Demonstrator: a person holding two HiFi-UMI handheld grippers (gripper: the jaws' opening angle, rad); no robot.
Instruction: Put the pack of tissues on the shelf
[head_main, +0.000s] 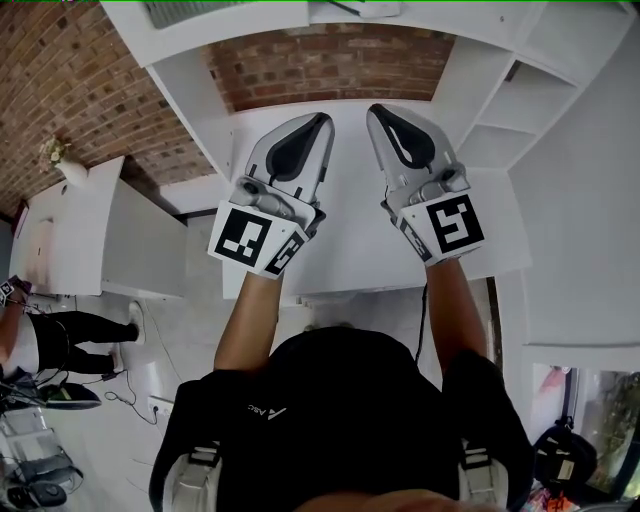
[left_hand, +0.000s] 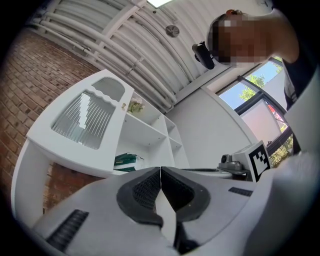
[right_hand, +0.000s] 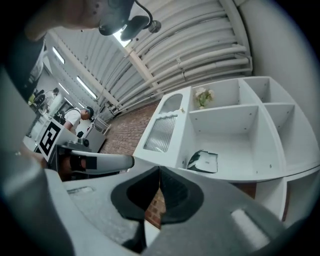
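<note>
The pack of tissues (right_hand: 205, 161), green and white, lies in a lower compartment of the white shelf (right_hand: 235, 142); the left gripper view also shows the pack (left_hand: 125, 161) there. Neither gripper holds anything. In the head view my left gripper (head_main: 322, 120) and right gripper (head_main: 373, 110) hover side by side over the white desk (head_main: 350, 255), tips toward the brick wall. The jaws of the left gripper (left_hand: 160, 170) meet with nothing between them. The right gripper (right_hand: 159, 170) is likewise shut and empty. From the head view the pack is hidden.
A ribbed-glass cabinet door (right_hand: 162, 131) adjoins the shelf, and a small bunch of flowers (right_hand: 202, 96) stands in an upper compartment. A low white cabinet with a vase (head_main: 62, 160) is at left. A person (head_main: 60, 335) stands on the floor at far left.
</note>
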